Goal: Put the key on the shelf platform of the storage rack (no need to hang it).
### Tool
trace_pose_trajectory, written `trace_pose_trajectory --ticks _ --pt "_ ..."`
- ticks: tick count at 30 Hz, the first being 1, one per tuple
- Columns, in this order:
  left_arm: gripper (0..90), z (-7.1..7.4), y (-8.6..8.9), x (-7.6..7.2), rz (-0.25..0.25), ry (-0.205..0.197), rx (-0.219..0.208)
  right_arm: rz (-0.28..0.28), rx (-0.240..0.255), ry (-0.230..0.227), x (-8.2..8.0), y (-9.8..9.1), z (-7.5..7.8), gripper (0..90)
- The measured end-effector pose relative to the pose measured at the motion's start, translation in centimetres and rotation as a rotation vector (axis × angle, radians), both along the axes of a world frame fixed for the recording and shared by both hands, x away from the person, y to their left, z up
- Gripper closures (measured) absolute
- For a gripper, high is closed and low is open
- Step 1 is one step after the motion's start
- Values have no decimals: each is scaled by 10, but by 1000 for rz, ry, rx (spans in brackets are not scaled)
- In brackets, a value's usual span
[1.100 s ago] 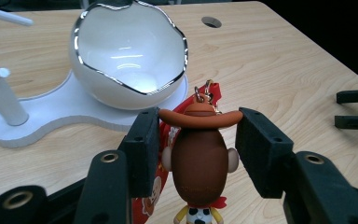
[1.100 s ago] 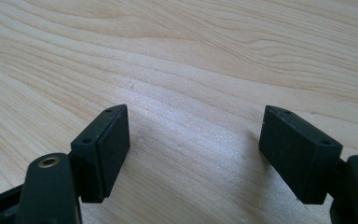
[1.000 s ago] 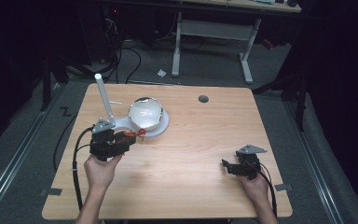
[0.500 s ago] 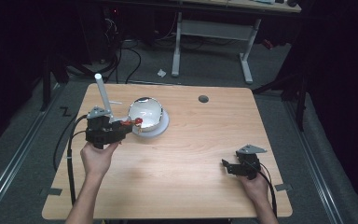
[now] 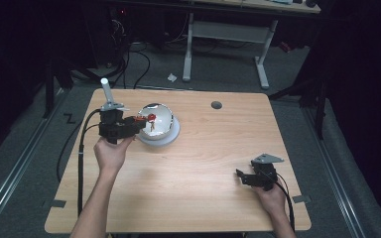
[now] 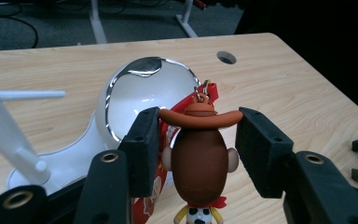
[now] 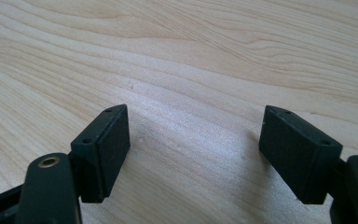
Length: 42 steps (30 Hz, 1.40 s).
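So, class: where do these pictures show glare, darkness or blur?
High view: dim surroundings, lit table. Left gripper view: glare streaks on the white bowl; the toy figure sharp. Right gripper view: soft sheen on wood between the right gripper, whose near parts look slightly blurred.
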State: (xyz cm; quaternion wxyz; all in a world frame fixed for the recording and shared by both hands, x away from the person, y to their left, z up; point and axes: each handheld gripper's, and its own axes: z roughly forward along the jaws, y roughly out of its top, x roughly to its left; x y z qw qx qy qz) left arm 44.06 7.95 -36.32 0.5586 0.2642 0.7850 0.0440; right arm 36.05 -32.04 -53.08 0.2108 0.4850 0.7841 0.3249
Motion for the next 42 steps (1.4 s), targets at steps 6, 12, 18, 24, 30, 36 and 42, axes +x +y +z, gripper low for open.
trace_pose_trajectory --ticks 6,12,18,24,30,36,42 --pt "511 -2 -8 12 -12 6 0 0 0 0 0 0 0 245" --pt "511 -3 -19 23 -6 12 4 0 0 0 0 0 0 245" --pt "510 -6 -29 33 -3 13 34 0 0 0 0 0 0 245" --pt "510 -15 -37 42 2 22 30 0 0 0 0 0 0 245" --pt "509 -23 -41 51 17 32 29 0 0 0 0 0 0 245" --pt "509 -32 -44 58 25 44 38 0 0 0 0 0 0 245" --pt "508 -43 -49 67 32 60 50 0 0 0 0 0 0 245"
